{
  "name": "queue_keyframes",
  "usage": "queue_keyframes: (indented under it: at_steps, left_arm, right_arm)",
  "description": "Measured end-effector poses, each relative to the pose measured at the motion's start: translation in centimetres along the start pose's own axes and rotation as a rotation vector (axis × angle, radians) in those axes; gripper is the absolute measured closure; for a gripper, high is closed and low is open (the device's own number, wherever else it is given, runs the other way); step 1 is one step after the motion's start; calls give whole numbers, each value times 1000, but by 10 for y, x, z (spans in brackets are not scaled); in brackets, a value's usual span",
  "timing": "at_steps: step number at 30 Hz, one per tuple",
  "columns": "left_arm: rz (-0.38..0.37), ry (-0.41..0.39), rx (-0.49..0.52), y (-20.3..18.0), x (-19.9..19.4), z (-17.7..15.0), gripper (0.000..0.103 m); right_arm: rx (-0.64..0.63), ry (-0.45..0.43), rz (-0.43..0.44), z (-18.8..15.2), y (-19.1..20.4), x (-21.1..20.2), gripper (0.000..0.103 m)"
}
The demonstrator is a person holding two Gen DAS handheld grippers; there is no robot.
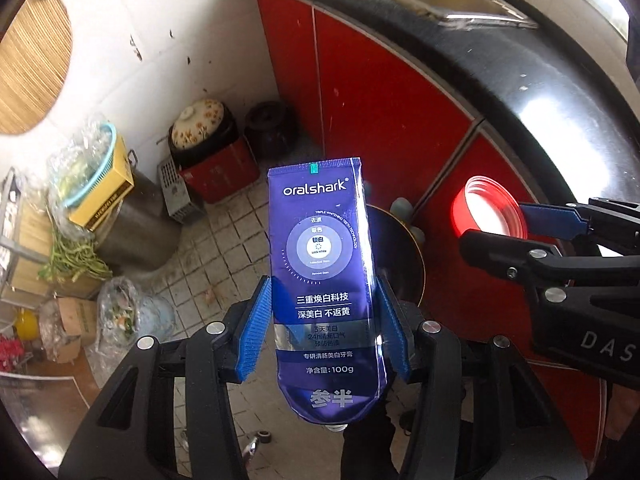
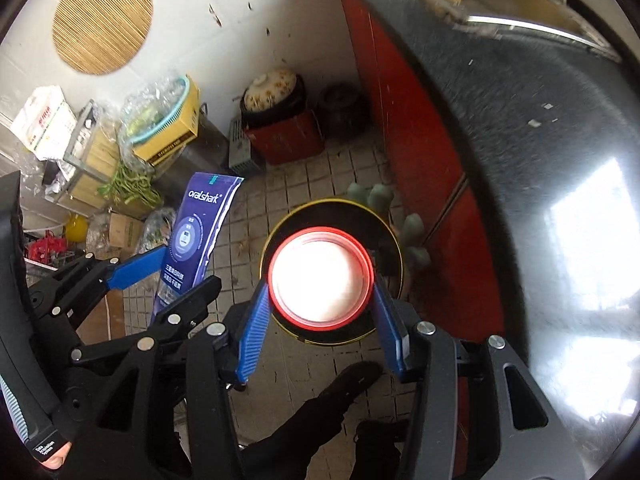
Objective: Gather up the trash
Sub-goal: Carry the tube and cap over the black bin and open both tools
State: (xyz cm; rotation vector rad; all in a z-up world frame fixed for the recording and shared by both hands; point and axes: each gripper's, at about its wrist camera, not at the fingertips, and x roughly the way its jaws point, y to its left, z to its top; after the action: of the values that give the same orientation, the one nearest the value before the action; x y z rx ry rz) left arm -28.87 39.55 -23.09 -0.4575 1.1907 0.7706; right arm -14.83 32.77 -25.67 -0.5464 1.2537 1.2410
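My left gripper (image 1: 325, 324) is shut on a purple "oralshark" toothpaste tube (image 1: 322, 280), held upright above the tiled floor; the tube also shows in the right wrist view (image 2: 196, 236). My right gripper (image 2: 320, 308) is shut on a red jar lid (image 2: 320, 278) with a bright white inside, also seen in the left wrist view (image 1: 486, 212). Both are held over a round black bin with a yellow rim (image 2: 384, 236), which lies below the lid and behind the tube in the left wrist view (image 1: 404, 256).
Red cabinet doors (image 1: 380, 100) under a black counter (image 1: 560, 92) curve along the right. Pots (image 1: 200, 128), a red box (image 1: 224, 168), a steel pot (image 1: 136, 220), green beans (image 1: 76, 260) and bags crowd the floor at left. The floor is tiled (image 1: 224, 240).
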Motion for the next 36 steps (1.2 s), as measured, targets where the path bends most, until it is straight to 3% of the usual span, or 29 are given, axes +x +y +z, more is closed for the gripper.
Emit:
queue_keyframes:
  at_steps: [8, 17, 19, 21, 23, 25, 27, 36]
  left_arm:
    - [-17, 35, -3, -1, 40, -1, 53]
    - [-18, 54, -44, 8, 64, 0, 53]
    - [-23, 50, -36, 9, 65, 1, 59]
    - [-20, 35, -27, 9, 65, 3, 59]
    - [-9, 27, -20, 9, 65, 3, 50]
    - [-8, 27, -17, 9, 65, 3, 33]
    - [-8, 13, -19, 11, 62, 3, 30]
    - [-39, -22, -5, 8, 39, 3, 15]
  right_arm:
    - [4, 58, -10, 11, -13, 41, 54]
    - [-23, 78, -25, 11, -13, 53, 54]
    - [-24, 72, -27, 13, -11, 52, 54]
    - [-34, 66, -33, 15, -8, 51, 54]
    - [-27, 61, -42, 15, -10, 49, 51]
    - [-12, 57, -41, 16, -12, 46, 39]
    - [-7, 42, -39, 16, -13, 41, 31]
    - [-3, -8, -44, 15, -9, 14, 25]
